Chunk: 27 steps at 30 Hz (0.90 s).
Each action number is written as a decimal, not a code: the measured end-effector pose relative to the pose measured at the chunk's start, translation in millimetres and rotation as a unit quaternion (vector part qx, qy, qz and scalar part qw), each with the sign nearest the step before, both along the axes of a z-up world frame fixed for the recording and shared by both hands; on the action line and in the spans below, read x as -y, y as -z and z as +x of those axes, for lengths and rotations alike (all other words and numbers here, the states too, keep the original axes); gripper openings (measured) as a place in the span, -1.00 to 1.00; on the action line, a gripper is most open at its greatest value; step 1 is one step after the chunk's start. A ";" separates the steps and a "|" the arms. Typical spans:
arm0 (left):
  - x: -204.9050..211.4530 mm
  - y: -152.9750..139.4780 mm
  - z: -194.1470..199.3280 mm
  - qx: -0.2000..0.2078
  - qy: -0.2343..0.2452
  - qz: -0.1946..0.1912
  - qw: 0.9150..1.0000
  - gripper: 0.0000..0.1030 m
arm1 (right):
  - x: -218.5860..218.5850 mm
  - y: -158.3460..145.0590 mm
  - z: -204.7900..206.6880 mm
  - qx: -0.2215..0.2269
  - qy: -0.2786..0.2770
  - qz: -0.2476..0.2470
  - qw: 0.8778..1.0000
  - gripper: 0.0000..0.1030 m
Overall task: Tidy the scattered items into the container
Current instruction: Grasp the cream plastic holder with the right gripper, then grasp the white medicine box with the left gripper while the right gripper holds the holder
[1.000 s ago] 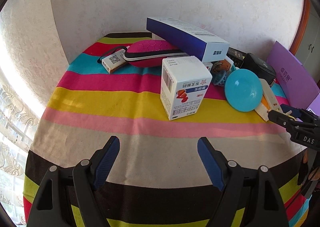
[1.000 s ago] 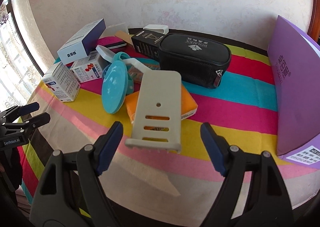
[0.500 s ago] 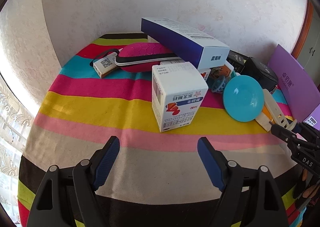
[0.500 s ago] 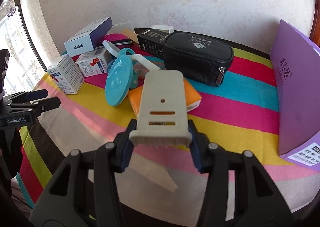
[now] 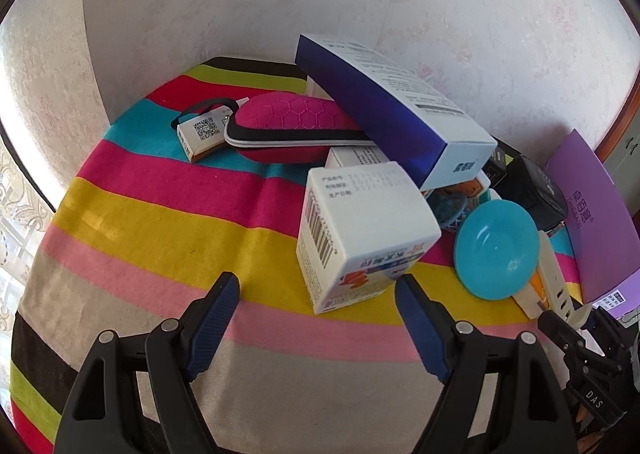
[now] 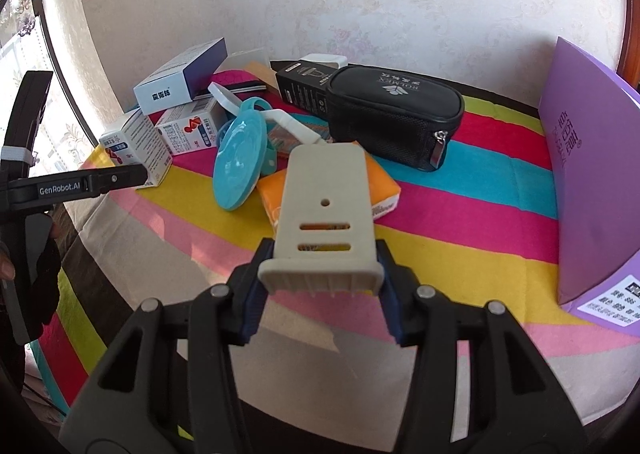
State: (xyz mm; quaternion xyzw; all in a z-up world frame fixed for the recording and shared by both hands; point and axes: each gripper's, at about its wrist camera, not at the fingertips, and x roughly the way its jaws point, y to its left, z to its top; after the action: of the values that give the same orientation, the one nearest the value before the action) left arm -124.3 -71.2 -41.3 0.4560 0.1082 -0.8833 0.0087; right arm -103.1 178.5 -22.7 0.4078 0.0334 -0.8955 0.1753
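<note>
My right gripper [image 6: 320,274] is shut on the near end of a cream plastic holder [image 6: 326,210] with slots, which lies over an orange packet [image 6: 380,190]. The holder also shows in the left wrist view [image 5: 554,282]. My left gripper [image 5: 318,294] is open, its fingers on either side of a white medicine box [image 5: 360,238] standing on the striped cloth. A teal round lid [image 6: 240,162] leans beside the holder. The purple box [image 6: 592,182] stands at the right.
A blue-and-white carton [image 5: 392,114] lies over a pink case [image 5: 296,126] and a small QR-coded box [image 5: 202,132]. A black pouch [image 6: 392,114] and a black carton [image 6: 304,88] sit by the wall. The striped table [image 5: 160,222] drops off at the front.
My right gripper closed on the cream holder and lifted its near end slightly. My left gripper moved forward until its fingers flank the white medicine box.
</note>
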 end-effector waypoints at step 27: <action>-9.5 -4.5 0.6 -0.005 -0.029 -0.001 1.000 -0.18 | 0.7 1.4 -1.8 -0.003 0.001 -0.002 1.000 0.00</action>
State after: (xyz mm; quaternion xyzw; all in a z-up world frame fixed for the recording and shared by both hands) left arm -123.7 -61.8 -36.8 0.4478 0.1205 -0.8853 0.0342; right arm -104.8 177.8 -24.1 0.4046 0.0323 -0.8969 0.1753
